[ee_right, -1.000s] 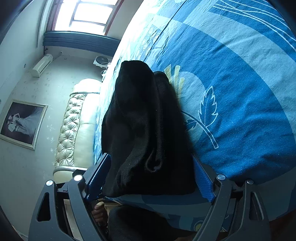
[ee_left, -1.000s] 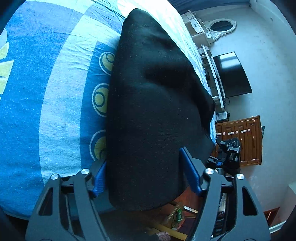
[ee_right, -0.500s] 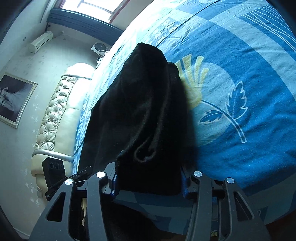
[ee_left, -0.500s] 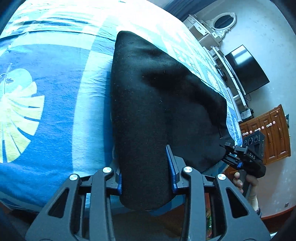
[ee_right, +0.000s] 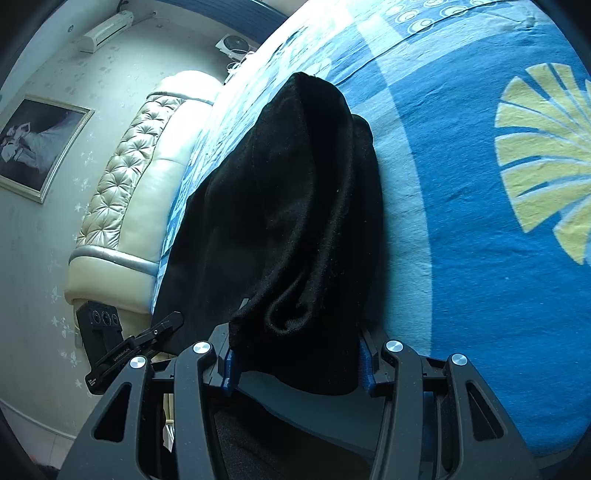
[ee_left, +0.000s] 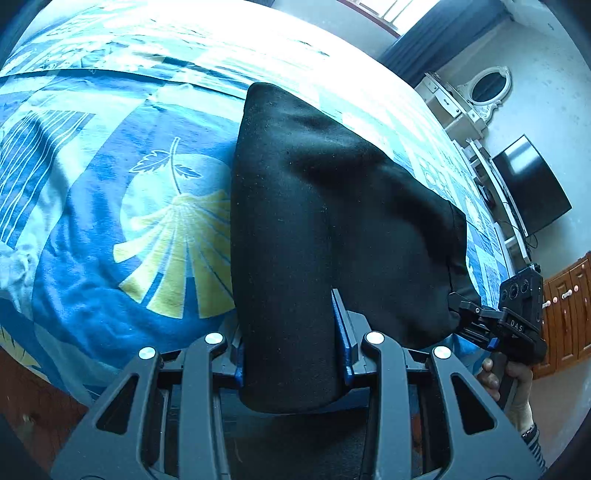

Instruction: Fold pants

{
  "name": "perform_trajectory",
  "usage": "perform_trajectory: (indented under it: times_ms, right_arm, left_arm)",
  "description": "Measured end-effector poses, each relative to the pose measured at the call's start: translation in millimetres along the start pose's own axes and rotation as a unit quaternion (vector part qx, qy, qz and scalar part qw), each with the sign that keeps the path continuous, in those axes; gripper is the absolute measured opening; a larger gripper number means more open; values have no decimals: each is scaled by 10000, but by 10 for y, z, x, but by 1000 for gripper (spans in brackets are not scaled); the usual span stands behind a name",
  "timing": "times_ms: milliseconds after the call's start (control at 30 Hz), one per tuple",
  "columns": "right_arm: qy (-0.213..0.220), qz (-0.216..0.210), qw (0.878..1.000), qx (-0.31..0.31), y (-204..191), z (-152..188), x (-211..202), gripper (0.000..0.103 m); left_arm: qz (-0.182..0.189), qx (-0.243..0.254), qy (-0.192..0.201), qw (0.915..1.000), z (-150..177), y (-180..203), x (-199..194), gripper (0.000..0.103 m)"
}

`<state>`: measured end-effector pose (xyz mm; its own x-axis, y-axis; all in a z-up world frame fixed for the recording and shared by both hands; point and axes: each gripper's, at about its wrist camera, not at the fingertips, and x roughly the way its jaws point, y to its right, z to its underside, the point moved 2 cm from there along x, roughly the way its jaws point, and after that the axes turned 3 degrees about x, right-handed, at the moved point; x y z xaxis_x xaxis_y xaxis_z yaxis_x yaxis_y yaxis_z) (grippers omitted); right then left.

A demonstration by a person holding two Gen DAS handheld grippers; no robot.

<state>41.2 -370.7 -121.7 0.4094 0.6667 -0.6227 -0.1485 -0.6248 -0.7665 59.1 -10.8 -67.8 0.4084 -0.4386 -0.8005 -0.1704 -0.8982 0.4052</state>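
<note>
Black pants (ee_left: 314, 221) lie on a bed with a blue leaf-patterned sheet (ee_left: 110, 229), their near end raised off it. My left gripper (ee_left: 291, 343) is shut on one corner of that end, blue pads pressing the cloth from both sides. My right gripper (ee_right: 295, 365) is shut on the other corner, where the bunched hem (ee_right: 288, 317) sits between its fingers. In the left wrist view the right gripper (ee_left: 476, 317) shows at the right, held by a hand (ee_left: 517, 380). In the right wrist view the left gripper (ee_right: 162, 325) shows at the lower left.
The blue sheet (ee_right: 480, 221) spreads wide to the right of the pants. A padded cream headboard (ee_right: 129, 184), a framed picture (ee_right: 37, 140) and an air conditioner (ee_right: 107, 29) stand beyond. A TV (ee_left: 532, 188), a mirrored dresser (ee_left: 487, 88) and a wooden cabinet (ee_left: 569, 295) line the other wall.
Both grippers went from standing open around the pants' near end to shut on it. They have since carried that end up and over the bed, so more sheet shows.
</note>
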Motion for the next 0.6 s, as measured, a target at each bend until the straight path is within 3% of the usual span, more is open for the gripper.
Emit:
perform_trajectory:
  times_ms: [600]
  right_arm:
    - [86, 61, 9998, 150, -10, 48, -43, 49]
  left_arm:
    - [161, -85, 154, 9997, 79, -141, 33, 37]
